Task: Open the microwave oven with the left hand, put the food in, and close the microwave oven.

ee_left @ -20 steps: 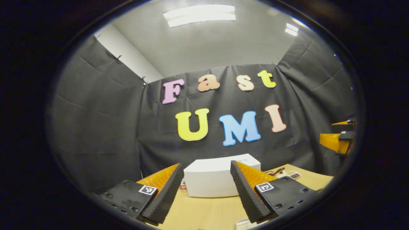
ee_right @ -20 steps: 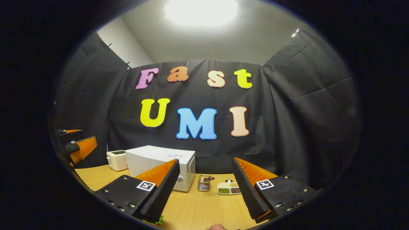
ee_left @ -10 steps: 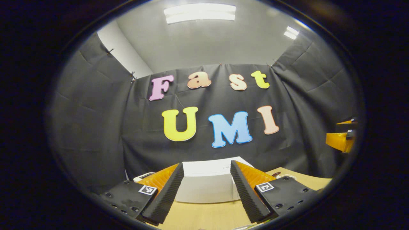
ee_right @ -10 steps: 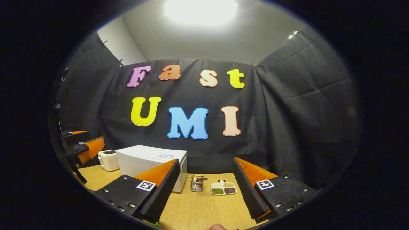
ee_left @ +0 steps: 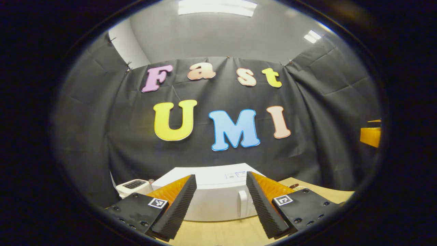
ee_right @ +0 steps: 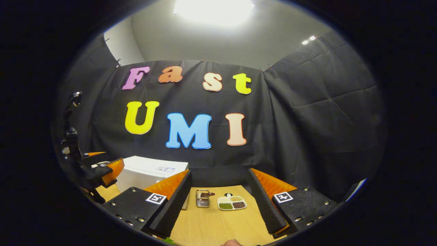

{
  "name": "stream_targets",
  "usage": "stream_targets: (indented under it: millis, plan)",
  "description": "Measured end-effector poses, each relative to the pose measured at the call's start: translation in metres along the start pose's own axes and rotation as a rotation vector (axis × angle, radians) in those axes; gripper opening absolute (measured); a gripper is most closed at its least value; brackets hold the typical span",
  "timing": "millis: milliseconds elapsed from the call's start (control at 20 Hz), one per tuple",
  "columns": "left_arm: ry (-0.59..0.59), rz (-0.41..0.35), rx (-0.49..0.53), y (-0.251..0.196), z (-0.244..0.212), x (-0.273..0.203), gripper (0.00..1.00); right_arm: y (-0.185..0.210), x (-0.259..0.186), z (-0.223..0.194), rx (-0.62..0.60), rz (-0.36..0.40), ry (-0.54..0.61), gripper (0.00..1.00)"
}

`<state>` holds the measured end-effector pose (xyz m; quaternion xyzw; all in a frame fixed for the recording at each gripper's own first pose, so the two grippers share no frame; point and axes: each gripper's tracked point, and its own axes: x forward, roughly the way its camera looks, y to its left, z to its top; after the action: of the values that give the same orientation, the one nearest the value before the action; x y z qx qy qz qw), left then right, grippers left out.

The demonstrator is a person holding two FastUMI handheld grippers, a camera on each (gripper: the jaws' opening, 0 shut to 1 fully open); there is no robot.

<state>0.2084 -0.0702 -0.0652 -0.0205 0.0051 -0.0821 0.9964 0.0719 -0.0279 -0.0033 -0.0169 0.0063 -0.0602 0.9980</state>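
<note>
A white microwave oven (ee_left: 211, 200) stands on the wooden table straight ahead in the left gripper view, door closed, its upright handle (ee_left: 242, 204) showing near the right finger. My left gripper (ee_left: 220, 210) is open, short of the oven, nothing between its fingers. The right gripper view has the microwave oven (ee_right: 150, 171) at the left with the left gripper (ee_right: 102, 169) in front of it. My right gripper (ee_right: 218, 206) hangs open over the table. A scrap of something green (ee_right: 169, 241) peeks out under its left finger; I cannot tell what it is.
A white toaster (ee_left: 133, 186) sits left of the oven. A small wire holder (ee_right: 203, 199) and a divided dish of beans (ee_right: 232, 202) lie on the table (ee_right: 211, 225) ahead of the right gripper. Black cloth walls close the booth on three sides.
The left gripper has come closer to the oven, which now looks larger, with its handle and the toaster in view. In the right gripper view the oven has slid left.
</note>
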Motion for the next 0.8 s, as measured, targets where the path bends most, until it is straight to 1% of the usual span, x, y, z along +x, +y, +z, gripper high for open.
stream_targets:
  millis: [50,100,200,300,350,400,450,600,650,700,800]
  plan:
    - [0.008,-0.006,0.001,-0.002,-0.007,0.009,0.93,0.0,0.001,0.001,-0.005,-0.01,0.0,0.98]
    - [0.017,-0.018,-0.006,-0.005,-0.015,0.019,1.0,0.0,0.002,0.001,-0.014,-0.023,0.0,0.98]
    - [0.045,-0.045,-0.025,-0.014,-0.033,0.037,1.0,-0.004,0.002,0.0,-0.035,-0.054,0.006,0.98]
    - [0.066,-0.067,-0.024,-0.022,-0.049,0.056,0.93,-0.011,-0.002,0.0,-0.051,-0.095,0.011,0.98]
    - [0.076,-0.08,-0.021,-0.027,-0.058,0.063,0.93,-0.013,-0.003,0.0,-0.056,-0.111,0.012,0.98]
    - [0.086,-0.094,-0.02,-0.032,-0.065,0.07,0.97,-0.015,-0.004,-0.002,-0.063,-0.125,0.02,0.98]
    - [0.098,-0.108,-0.021,-0.037,-0.075,0.078,0.93,-0.019,-0.004,-0.005,-0.073,-0.144,0.03,0.98]
    - [0.149,-0.142,-0.024,-0.052,-0.104,0.096,0.93,-0.029,-0.009,-0.011,-0.09,-0.198,0.063,0.98]
    - [0.171,-0.155,-0.024,-0.057,-0.116,0.1,0.97,-0.03,-0.011,-0.01,-0.088,-0.213,0.063,0.98]
    - [0.193,-0.163,-0.022,-0.06,-0.128,0.105,0.93,-0.031,-0.013,-0.01,-0.089,-0.226,0.062,0.98]
    - [0.232,-0.182,-0.02,-0.068,-0.147,0.113,0.97,-0.037,-0.02,-0.011,-0.104,-0.263,0.066,0.98]
